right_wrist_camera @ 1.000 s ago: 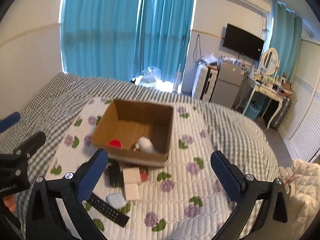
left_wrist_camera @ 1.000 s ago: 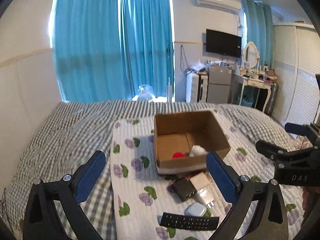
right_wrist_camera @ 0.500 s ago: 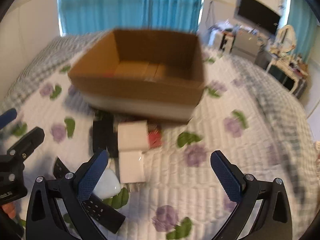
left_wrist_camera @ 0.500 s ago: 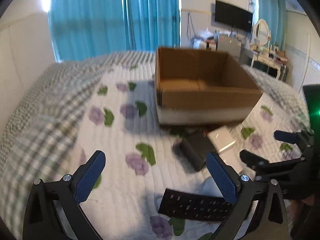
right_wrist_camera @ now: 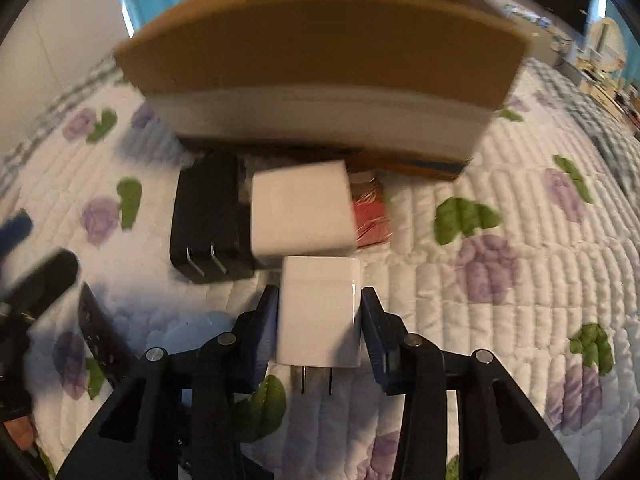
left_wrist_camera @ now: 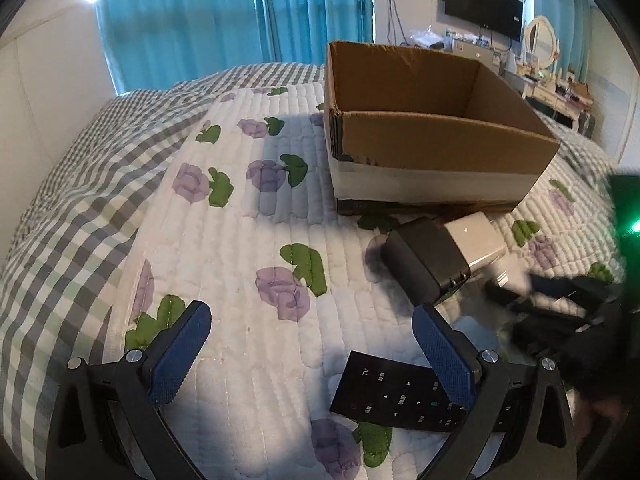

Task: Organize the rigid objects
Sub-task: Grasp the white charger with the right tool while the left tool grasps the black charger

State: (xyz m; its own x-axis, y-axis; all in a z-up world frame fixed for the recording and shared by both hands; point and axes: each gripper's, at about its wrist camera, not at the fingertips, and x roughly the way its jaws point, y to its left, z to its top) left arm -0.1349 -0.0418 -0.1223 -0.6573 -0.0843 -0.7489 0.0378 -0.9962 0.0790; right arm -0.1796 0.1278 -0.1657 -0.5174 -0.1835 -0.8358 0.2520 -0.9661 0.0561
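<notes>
Two claws | right claw (right_wrist_camera: 319,316) just closed around white charger (right_wrist_camera: 318,312) | left claw (left_wrist_camera: 310,354) wide, empty

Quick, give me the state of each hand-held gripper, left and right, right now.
Left hand-held gripper: open, holding nothing, above the quilt near the black remote.
Right hand-held gripper: jaws just closing on the white plug adapter, pads against its sides.

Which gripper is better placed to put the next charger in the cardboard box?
The right gripper. Its jaws have just been closing around the white charger, directly before the cardboard box. The left gripper is open, holding nothing, above the quilt near the remote.
</notes>
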